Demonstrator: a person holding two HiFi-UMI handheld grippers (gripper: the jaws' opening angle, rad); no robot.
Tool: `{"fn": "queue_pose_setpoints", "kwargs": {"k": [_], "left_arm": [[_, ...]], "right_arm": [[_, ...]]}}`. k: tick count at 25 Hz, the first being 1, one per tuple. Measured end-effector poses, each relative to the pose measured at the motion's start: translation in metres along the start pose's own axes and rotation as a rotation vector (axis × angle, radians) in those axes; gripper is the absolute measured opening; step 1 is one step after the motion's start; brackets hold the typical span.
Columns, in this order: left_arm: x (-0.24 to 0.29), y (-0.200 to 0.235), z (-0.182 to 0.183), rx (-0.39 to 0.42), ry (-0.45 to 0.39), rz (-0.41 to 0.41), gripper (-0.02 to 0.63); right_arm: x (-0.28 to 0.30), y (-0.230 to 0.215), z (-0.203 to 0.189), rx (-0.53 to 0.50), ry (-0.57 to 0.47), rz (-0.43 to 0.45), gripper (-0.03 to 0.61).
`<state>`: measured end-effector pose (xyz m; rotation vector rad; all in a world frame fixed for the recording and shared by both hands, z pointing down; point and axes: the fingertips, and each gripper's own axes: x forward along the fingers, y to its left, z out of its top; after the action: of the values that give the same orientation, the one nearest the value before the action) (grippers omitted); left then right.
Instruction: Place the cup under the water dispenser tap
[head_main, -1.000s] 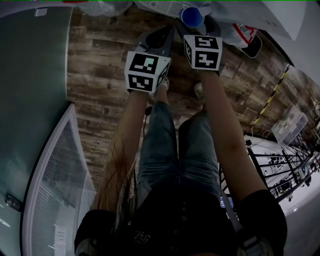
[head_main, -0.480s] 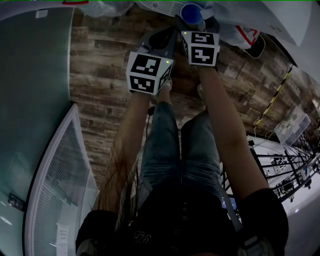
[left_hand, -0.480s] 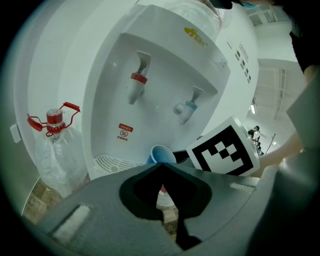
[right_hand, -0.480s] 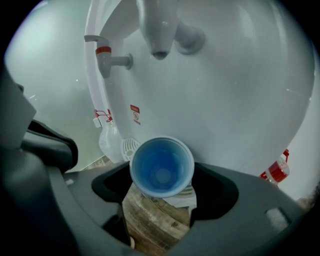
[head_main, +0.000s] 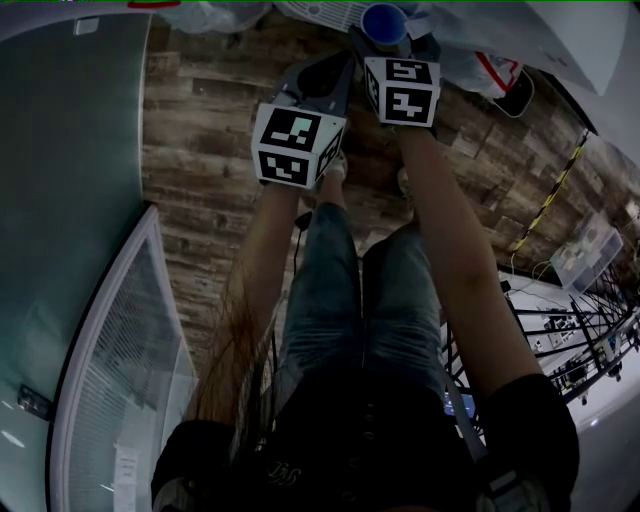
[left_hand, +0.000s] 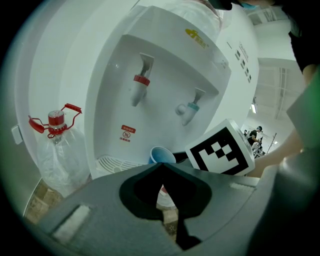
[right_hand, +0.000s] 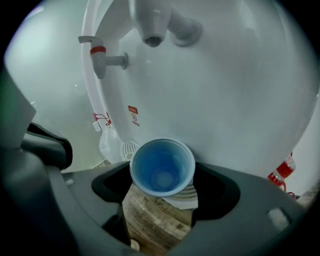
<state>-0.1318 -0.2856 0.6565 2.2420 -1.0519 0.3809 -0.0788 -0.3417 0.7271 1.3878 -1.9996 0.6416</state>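
Blue cup (right_hand: 162, 167) clamped upright in right gripper (right_hand: 161, 195), dispenser tap (right_hand: 153, 26) above it, left gripper (left_hand: 161, 172) closed, empty

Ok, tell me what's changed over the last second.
The right gripper, shut on the blue cup, edged slightly forward toward the water dispenser, carrying the cup with it. Nothing was taken hold of or let go. The left gripper stayed shut and empty, roughly where it was.
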Motion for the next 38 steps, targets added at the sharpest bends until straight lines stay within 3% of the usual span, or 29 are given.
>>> {"fn": "queue_pose_setpoints", "kwargs": {"k": [16,33,38], "left_arm": [[-0.006,-0.005,0.013,0.015,-0.014,0.048,0.002],[-0.039,-0.036,0.033,0.014,-0.051,0.109,0.002],[-0.059,-0.045,0.043,0.015,-0.078,0.141,0.002]], "right_arm": [[-0.020,-0.002,0.008,0.054,-0.033,-0.022,0.383],[-0.079,0.018,0.036,0.056,-0.120,0.114,0.382],[-0.113,0.034,0.048,0.037,-0.145,0.184,0.356]]}}
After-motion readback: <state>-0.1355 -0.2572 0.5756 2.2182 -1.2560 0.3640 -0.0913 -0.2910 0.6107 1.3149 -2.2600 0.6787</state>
